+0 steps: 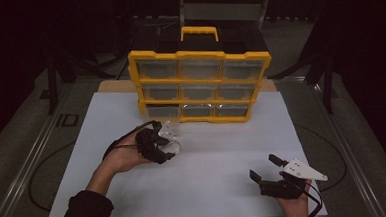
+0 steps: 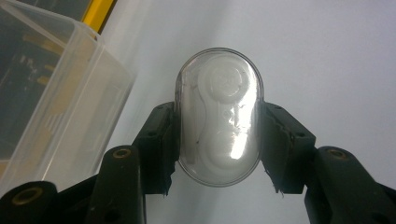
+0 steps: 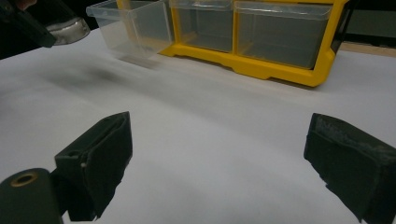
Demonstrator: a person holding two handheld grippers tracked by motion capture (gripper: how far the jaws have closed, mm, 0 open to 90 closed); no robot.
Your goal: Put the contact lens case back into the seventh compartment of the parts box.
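Clear oval case [image 2: 218,116] lengthwise between left gripper [image 2: 217,140] fingers (gripped sideways).

White table [image 1: 205,188], bearing yellow drawer cabinet [image 1: 201,85] at far edge, one clear drawer [image 3: 133,29] pulled out.

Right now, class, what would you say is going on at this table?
A person works at a white table with a hand-held gripper in each hand. The left hand-held gripper is shut on a small clear oval case, held close to a clear drawer pulled out of the bottom row of a yellow organiser. The right hand-held gripper stands open with nothing between its jaws, low over the near right part of the table.
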